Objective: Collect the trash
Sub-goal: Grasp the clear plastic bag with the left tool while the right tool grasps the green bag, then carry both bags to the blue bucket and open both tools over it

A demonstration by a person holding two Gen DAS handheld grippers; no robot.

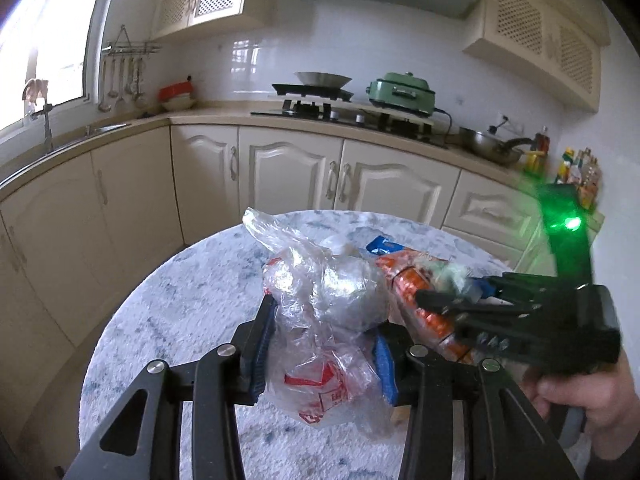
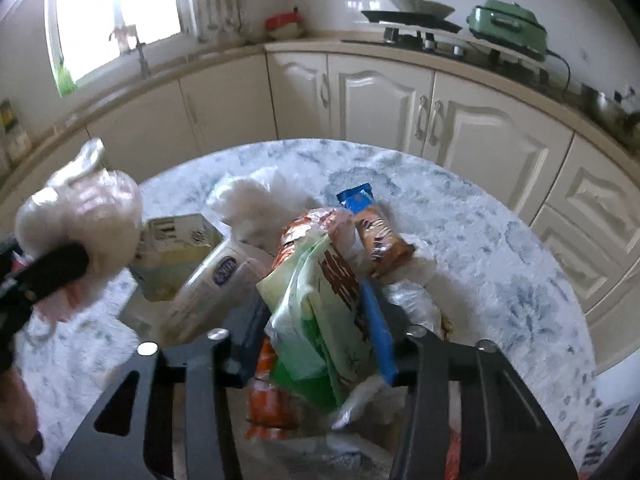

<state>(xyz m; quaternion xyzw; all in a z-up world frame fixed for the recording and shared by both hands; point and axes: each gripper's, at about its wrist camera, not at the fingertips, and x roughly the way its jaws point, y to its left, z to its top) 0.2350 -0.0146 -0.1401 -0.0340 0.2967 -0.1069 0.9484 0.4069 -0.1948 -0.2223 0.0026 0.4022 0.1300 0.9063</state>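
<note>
My left gripper [image 1: 322, 344] is shut on a crumpled clear plastic bag [image 1: 320, 300] with red print and holds it above the round table [image 1: 180, 300]. In the right wrist view the same bag [image 2: 80, 220] hangs at the left in the left gripper's fingers [image 2: 60, 266]. My right gripper [image 2: 320, 332] is shut on a green and white plastic wrapper [image 2: 312, 320]. It also shows in the left wrist view [image 1: 448, 300] at the right, over an orange packet [image 1: 420, 296]. A pile of trash lies below: an orange packet [image 2: 296, 236], a brown snack bar wrapper [image 2: 380, 240], a carton [image 2: 176, 256], a white tube [image 2: 212, 284].
The round table carries a white and blue fuzzy cover [image 2: 500, 260]. Cream kitchen cabinets [image 1: 296, 168] curve behind it. On the counter stand a stove [image 1: 320, 112], a green cooker [image 1: 400, 92] and a pan [image 1: 488, 148]. A sink and tap [image 1: 48, 128] are at the left by the window.
</note>
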